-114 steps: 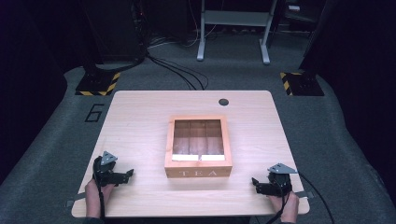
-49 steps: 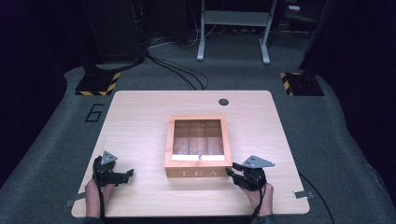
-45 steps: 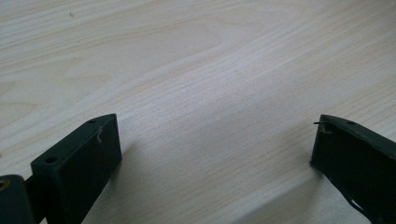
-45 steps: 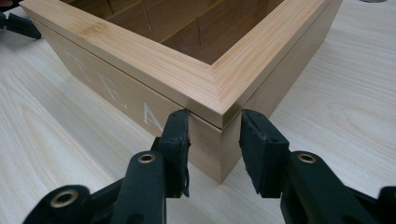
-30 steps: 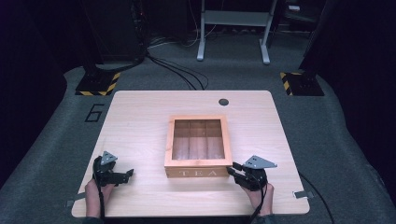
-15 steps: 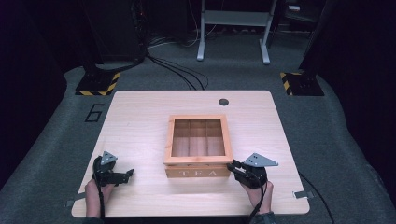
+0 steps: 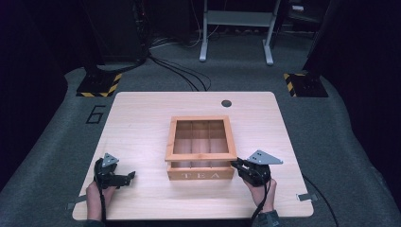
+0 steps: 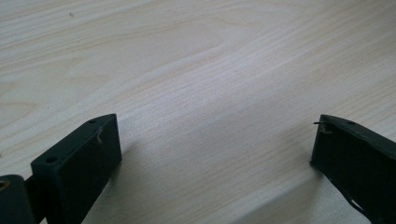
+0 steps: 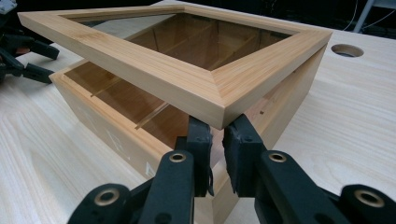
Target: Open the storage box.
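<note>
A wooden tea box [image 7: 201, 175] marked TEA stands mid-table, with dividers inside. Its framed glass lid [image 7: 201, 156] is tilted up at the front, hinged at the back. My right gripper [image 7: 235, 164] sits at the box's front right corner. In the right gripper view its jaws [image 9: 218, 135] have just been closing and stand shut with nothing between them, their tips tucked under the corner of the lid [image 9: 140, 60], above the box wall [image 9: 93, 116]. My left gripper [image 7: 128, 176] rests on the table left of the box, open [image 8: 215, 140] over bare wood.
The table [image 7: 142, 118] has a round cable hole [image 7: 226, 103] behind the box. On the floor beyond lie cables, two hazard-striped bases [image 7: 99, 85] and a metal stand [image 7: 236, 28]. The other gripper [image 9: 28, 51] appears far off in the right gripper view.
The right gripper came in from the table's right front to the box's front right corner, and the lid's front edge has risen off the box. The left gripper has not moved.
</note>
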Demonstrator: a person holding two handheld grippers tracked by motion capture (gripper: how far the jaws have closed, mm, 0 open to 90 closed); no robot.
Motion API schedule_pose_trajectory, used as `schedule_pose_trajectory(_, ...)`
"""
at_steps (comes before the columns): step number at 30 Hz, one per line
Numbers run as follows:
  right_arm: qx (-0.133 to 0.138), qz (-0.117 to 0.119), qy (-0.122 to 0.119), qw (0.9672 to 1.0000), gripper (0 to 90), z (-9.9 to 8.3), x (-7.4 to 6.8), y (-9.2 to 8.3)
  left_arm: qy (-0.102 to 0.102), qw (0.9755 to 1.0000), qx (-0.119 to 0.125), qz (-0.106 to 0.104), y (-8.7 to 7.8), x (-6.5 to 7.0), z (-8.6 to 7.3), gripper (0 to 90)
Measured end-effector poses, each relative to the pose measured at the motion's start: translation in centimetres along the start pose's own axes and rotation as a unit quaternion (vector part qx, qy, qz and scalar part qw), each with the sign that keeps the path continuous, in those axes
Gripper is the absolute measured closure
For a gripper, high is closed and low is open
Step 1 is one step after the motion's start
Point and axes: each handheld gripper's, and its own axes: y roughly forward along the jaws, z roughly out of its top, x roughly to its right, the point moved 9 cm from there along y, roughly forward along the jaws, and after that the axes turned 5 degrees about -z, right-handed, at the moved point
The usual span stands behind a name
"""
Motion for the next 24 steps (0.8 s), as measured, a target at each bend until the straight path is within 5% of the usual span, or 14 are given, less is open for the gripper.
schedule_pose_trajectory(24, 0.029, 0.003, 0.002, 0.9996, 83.4, 4.0, 0.3, 0.0, 0.000, 1.0000, 0.000, 0.000, 0.0, 0.0, 0.0, 1.3)
